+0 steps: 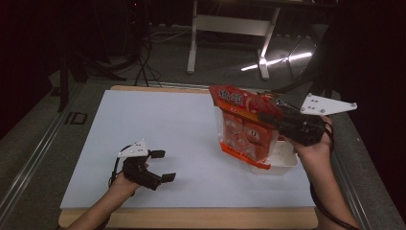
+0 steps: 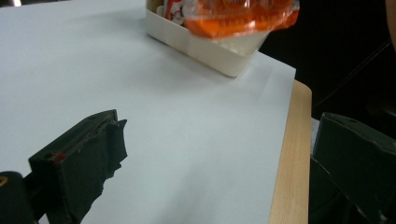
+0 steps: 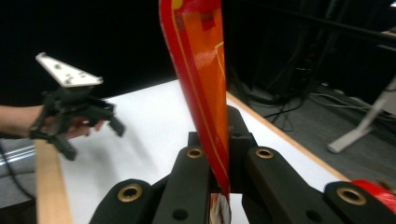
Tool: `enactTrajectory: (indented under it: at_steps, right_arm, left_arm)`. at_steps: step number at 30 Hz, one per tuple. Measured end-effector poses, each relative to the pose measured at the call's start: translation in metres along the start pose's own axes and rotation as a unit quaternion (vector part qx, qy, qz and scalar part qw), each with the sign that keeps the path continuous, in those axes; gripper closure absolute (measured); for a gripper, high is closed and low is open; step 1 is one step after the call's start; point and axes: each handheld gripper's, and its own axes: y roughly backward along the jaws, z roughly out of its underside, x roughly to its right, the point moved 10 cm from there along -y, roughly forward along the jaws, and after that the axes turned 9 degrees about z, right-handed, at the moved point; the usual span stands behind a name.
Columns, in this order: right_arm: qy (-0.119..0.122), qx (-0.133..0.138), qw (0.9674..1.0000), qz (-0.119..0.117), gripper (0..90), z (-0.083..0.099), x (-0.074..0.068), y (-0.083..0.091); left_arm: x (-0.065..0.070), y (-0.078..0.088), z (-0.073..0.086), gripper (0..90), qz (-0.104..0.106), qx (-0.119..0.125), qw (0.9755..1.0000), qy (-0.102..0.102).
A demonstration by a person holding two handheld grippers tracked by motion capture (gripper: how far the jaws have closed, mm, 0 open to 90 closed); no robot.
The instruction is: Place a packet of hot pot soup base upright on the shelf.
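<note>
Black and matte, our right gripper (image 1: 268,118) has its jaws pinched tight on the top seam of a glossy red-and-orange snack bag (image 1: 244,129), whose crinkly film runs up between the jaws in the right gripper view as a thin strip. We hold the bag tilted above a cream plastic tray (image 1: 283,160) with rounded corners, its lower edge hanging at the tray's rim. White characters cross the bag's red top band; we cannot read them. Our left gripper (image 1: 161,165) rests low near the table's front left, jaws spread wide and empty. White sheet (image 1: 158,124) covers the wooden table (image 1: 191,218), leaving broad bare room between the two grippers and a light wood border along the near edge.
</note>
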Motion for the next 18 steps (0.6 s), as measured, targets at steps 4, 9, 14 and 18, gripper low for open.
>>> enactTrajectory:
  at_steps: [4,9,14,18]
  right_arm:
    - [-0.008,0.003,0.9999,0.011,90.0,-0.004,0.018,0.006]
    - [-0.015,0.006,0.9994,0.031,90.0,-0.004,0.034,0.013]
    - [-0.025,-0.001,0.9986,0.047,90.0,0.002,0.049,0.019]
    - [-0.032,-0.01,0.9979,0.055,90.0,0.012,0.058,0.02]
  left_arm:
    - [0.0,0.002,0.011,1.1,-0.005,0.0,0.9999,0.015]
    - [-0.004,0.003,0.018,0.2,-0.016,-0.002,0.9996,0.022]
    - [-0.008,0.002,0.02,0.1,-0.025,-0.005,0.9995,0.02]
    - [-0.008,-0.001,0.024,0.2,-0.025,-0.013,0.9994,0.019]
